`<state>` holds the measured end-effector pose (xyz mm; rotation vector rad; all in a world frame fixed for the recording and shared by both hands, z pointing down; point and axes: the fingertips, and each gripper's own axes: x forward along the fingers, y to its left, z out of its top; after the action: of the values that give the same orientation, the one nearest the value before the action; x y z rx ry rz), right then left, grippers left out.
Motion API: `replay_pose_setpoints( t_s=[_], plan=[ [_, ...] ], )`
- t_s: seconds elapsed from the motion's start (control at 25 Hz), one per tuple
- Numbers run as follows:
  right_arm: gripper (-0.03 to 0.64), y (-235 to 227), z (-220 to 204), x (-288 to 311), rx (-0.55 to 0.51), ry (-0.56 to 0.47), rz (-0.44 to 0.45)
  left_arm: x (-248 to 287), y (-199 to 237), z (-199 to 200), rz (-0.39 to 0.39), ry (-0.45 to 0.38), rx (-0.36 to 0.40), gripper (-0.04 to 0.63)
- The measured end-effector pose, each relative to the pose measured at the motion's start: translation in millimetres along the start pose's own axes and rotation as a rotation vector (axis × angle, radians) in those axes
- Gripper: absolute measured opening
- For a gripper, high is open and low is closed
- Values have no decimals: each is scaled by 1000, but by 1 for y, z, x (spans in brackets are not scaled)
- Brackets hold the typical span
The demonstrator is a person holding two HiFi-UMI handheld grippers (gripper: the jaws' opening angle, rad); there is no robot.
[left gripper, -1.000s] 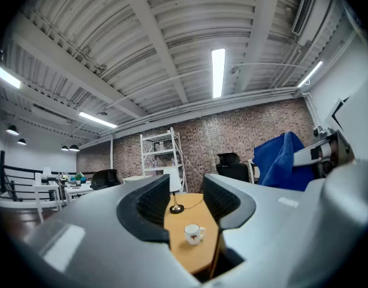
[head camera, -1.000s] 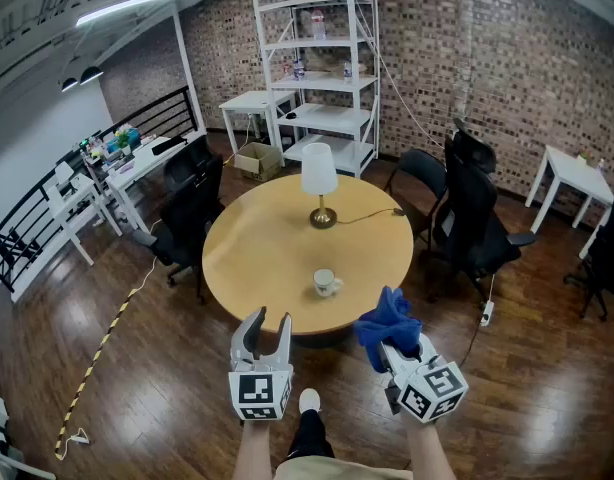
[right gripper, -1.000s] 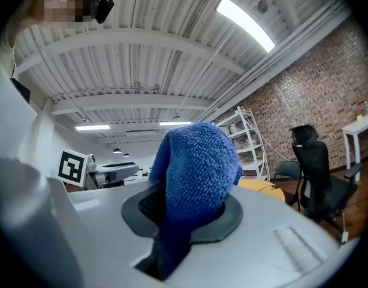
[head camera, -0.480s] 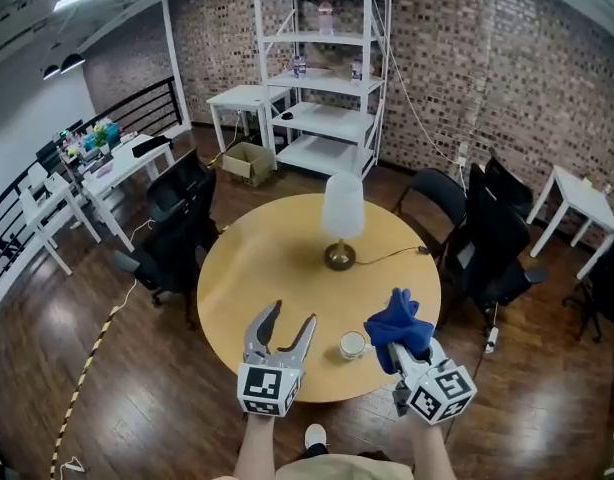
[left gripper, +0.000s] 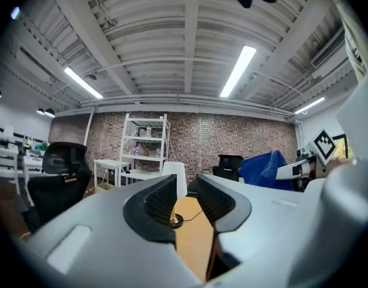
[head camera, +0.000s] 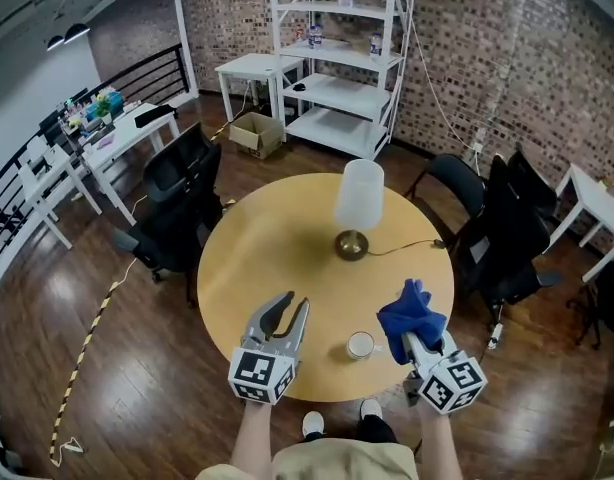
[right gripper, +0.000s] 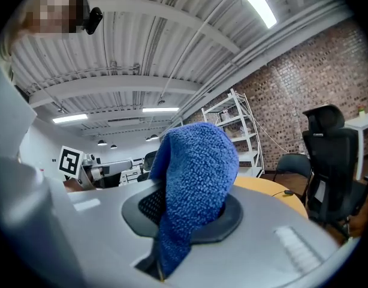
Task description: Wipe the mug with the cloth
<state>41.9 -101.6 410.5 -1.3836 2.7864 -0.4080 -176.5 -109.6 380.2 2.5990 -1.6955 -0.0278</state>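
I've moved in, so the mug [head camera: 360, 345] now sits at the table's [head camera: 267, 238] near edge between my grippers, left gripper [head camera: 295, 304] closing on nothing, right gripper [head camera: 418, 344] clamped on the cloth [head camera: 411, 310]; I reckon it's approach stage, and grabbing the mug comes next.

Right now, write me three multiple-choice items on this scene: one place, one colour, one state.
1. Where does the mug stand?
A. on a shelf
B. on the round table
C. on the floor

2. What colour is the cloth?
A. red
B. white
C. blue

3. The right gripper is:
A. open and empty
B. shut on the cloth
C. shut on the mug

Answers:
1 B, the head view shows it on the tabletop.
2 C, both the head view and the right gripper view show it blue.
3 B, its jaws pinch the cloth in the right gripper view.
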Motion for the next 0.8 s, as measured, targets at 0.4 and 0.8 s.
replay_pose_setpoints(
  t_s=[0.4,0.8],
  plan=[
    [73,-69,-74,47,-56,307,224,28,-62,-128,-165,290,-325,96],
    [74,-46,-203,147,54,899,667,55,-98,-290,47,677,-489,295]
  ],
)
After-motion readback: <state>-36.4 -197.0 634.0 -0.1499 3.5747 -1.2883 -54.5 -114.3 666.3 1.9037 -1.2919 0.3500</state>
